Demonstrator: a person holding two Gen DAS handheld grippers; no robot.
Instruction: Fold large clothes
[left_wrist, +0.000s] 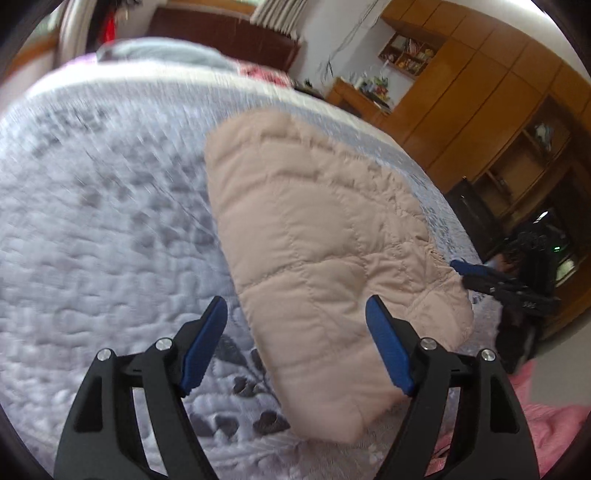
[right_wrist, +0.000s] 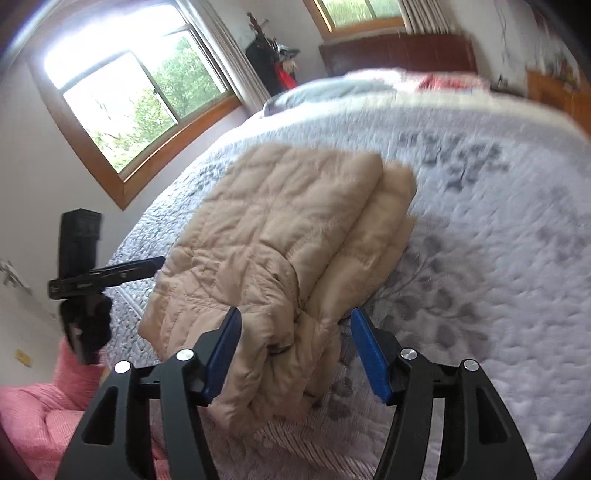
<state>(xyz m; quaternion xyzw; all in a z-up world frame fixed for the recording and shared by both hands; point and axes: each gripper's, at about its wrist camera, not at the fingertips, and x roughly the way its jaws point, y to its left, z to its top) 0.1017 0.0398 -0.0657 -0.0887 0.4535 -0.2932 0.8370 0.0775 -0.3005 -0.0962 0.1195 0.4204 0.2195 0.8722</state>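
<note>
my left gripper hangs over the bed with its blue-padded fingers spread wide, nothing between them but air. below it lies the folded beige quilted puffer coat, a long padded bundle resting flat on the pale lavender quilted bedspread with grey leaf print. the coat's near end sits under my right-hand finger in this view, though i cannot tell if the pad touches the fabric.

my right gripper is spread wide too, blue pads apart, and the coat shows between them: its crumpled near end, where the folded layers bunch up, lies right in the gap. whether either pad brushes the cloth i cannot tell. from here the stacked layers are plain, one thick fold lying on another along the coat's right edge.

each gripper shows in the other's camera: the right one beside the far side of the coat near the bed's edge, the left one just off the coat's left side.

a pink knitted fabric sits at the near edge below the bedspread. beyond the bed stand a wood-framed window with green outside, a dark wooden headboard, and an orange-brown wooden wardrobe wall
</note>
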